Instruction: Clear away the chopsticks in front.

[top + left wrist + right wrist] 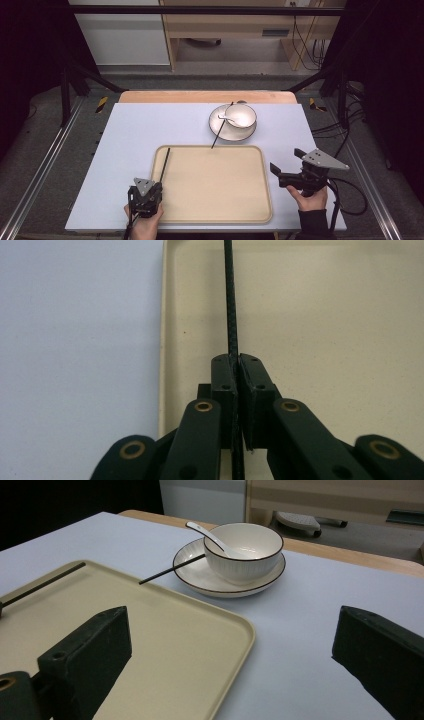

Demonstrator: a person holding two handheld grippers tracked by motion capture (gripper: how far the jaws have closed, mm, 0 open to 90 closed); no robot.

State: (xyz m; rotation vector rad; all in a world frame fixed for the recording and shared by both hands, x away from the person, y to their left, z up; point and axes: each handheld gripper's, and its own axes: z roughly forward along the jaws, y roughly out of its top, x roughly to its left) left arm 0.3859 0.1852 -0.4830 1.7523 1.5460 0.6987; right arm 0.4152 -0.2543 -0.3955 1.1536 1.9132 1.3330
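**Left gripper clamps a chopstick over the tray's left edge**

The left gripper [146, 196] sits at the near left corner of the beige tray [250, 210], its fingers [223, 385] pressed together on a thin black chopstick [164, 162]. In the left gripper view the stick runs straight out from between the fingers, above the tray's floor and just inside its left rim. In the high view it points away from the person, along that left rim.

The right gripper [287, 172] is held off the tray's right side, above the pale desk [135, 130], with its fingers [87, 652] spread wide and nothing between them.

Beyond the tray's far edge stands a white bowl [241, 115] on a plate [222, 131], with a white spoon [226, 118] inside it. A second chopstick [220, 129] leans on the plate, its lower tip reaching the tray's far rim.
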